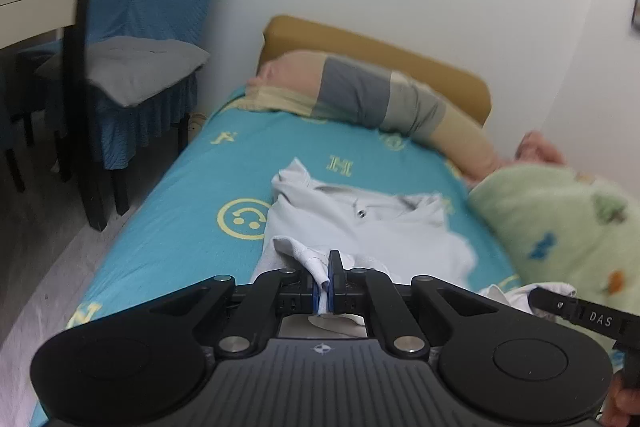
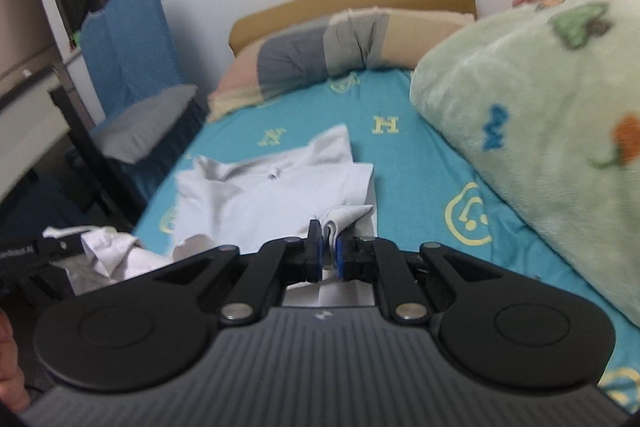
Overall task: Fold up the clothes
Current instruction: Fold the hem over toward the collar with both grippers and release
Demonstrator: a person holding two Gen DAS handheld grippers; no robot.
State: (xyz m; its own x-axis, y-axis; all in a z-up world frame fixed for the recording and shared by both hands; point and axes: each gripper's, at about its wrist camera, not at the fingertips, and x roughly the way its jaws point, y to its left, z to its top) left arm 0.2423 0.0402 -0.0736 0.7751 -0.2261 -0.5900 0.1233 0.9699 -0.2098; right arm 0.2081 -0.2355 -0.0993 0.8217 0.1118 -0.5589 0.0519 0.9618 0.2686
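A white shirt is spread on the bed (collar toward the pillow). Its near hem is pinched by the left gripper and by the right gripper, each closed on cloth.

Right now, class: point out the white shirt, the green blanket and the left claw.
white shirt (image 1: 360, 231), left wrist view, chest panel.
green blanket (image 2: 540, 115), right wrist view, upper fold.
left claw (image 1: 329, 277), left wrist view, between fingertips.

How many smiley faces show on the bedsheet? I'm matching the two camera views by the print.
2 whole: one left of the white shirt, one right of it beside the green blanket. Others may hide under shirt or blanket.
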